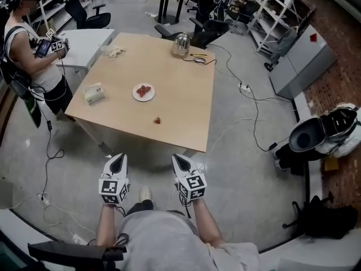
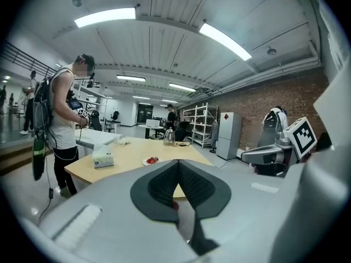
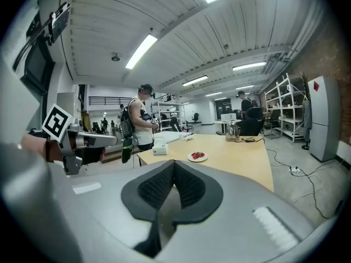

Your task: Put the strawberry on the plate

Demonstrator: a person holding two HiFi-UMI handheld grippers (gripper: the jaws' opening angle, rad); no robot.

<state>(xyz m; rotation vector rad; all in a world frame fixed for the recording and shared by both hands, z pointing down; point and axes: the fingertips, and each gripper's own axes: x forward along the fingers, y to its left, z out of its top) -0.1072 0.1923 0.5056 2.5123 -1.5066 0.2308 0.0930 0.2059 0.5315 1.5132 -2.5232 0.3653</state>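
My left hand-held gripper (image 1: 119, 157) and my right hand-held gripper (image 1: 177, 157) both hang short of the desk (image 1: 175, 78). They are off its near edge, over the floor (image 1: 237, 151), side by side and pointing towards it. Each has its jaws pressed together at the tips with nothing between them. In each gripper's own view the two dark pads meet in a line, with the desk beyond.

The strawberry (image 1: 157, 119) lies loose on the bare desk top, close to the near edge and roughly in line with the gap between my two grippers. It is apart from the plate (image 1: 144, 92), which sits farther in, about the middle of the desk and a little towards the left edge. The plate is white and has several red pieces of fruit on it.

A tissue box (image 1: 95, 94) stands near the left edge, left of the plate. A metal kettle (image 1: 180, 45) stands by the far edge, with a cable (image 1: 198, 58) just beside it that runs off the right edge. Something pale and crumpled (image 1: 115, 52) lies near the far left corner. A person (image 1: 34, 55) in a sleeveless white top stands off the desk's left side.
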